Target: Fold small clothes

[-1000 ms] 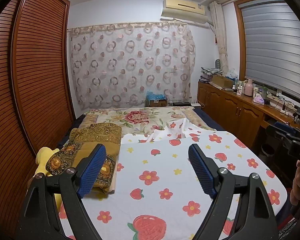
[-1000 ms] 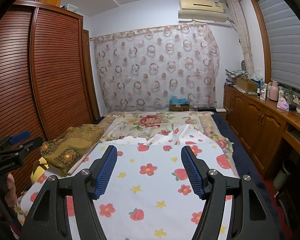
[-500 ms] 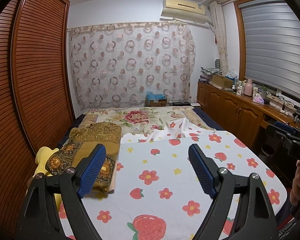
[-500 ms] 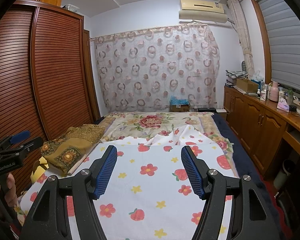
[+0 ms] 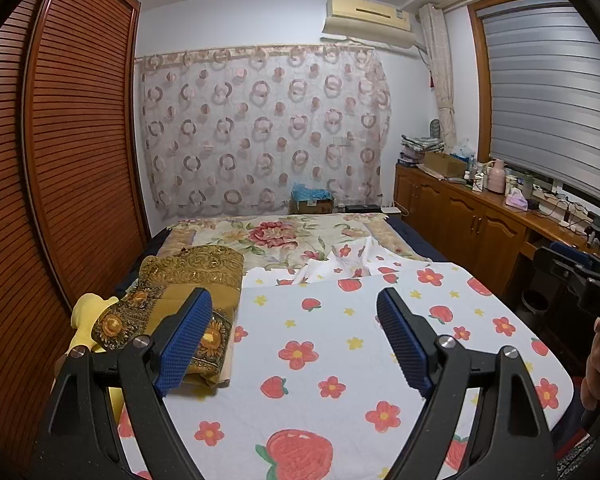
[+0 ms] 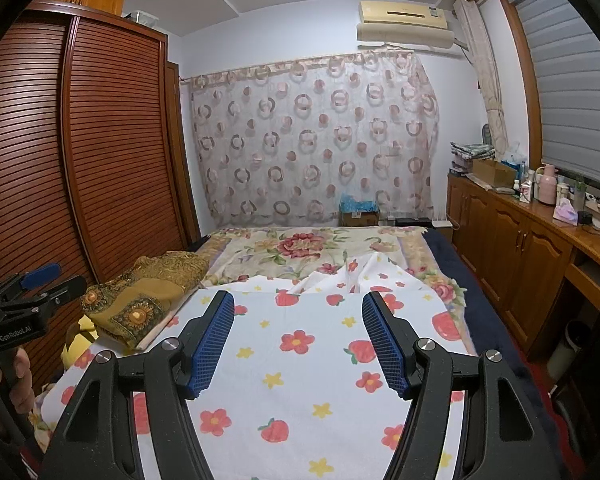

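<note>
A white cloth with red strawberries, flowers and yellow stars (image 5: 332,344) lies spread flat on the bed, its far edge rumpled; it also shows in the right wrist view (image 6: 312,360). My left gripper (image 5: 294,310) is open and empty, held above the cloth's near part. My right gripper (image 6: 298,312) is open and empty, also above the cloth. The right gripper's body shows at the right edge of the left wrist view (image 5: 580,284); the left gripper's body shows at the left edge of the right wrist view (image 6: 24,304). No small garment is clearly distinguishable.
A folded gold-brown patterned blanket (image 5: 188,292) and a yellow plush toy (image 5: 88,320) lie at the bed's left side. A floral bedspread (image 5: 284,240) covers the far bed. A slatted wardrobe (image 5: 60,160) stands left; wooden cabinets (image 5: 472,228) with clutter stand right.
</note>
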Demonstrator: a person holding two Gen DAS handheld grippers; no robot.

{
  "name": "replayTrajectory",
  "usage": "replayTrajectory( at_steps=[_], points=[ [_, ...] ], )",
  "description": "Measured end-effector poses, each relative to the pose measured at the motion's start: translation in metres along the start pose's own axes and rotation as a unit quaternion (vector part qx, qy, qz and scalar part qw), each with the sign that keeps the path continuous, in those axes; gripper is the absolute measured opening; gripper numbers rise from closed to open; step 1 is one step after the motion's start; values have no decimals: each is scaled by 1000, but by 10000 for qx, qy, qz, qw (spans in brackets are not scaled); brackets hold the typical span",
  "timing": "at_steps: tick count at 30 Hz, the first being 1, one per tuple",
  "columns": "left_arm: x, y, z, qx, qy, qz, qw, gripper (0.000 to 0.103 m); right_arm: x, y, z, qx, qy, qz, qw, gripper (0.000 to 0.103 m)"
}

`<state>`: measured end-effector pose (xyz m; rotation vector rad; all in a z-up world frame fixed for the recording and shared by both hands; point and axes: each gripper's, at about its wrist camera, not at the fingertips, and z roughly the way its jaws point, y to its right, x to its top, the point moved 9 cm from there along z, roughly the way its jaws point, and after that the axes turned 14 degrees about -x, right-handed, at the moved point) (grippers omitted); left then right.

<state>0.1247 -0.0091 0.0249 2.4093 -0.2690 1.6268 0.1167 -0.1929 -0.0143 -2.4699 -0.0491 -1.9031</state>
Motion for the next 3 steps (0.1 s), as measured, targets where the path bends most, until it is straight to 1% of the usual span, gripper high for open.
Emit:
replayTrajectory(
  at_steps=[3],
  points=[
    [0,1,-1,6,2,0,10000,85,0,0,1,-1,0,-5,10000,69]
  ],
)
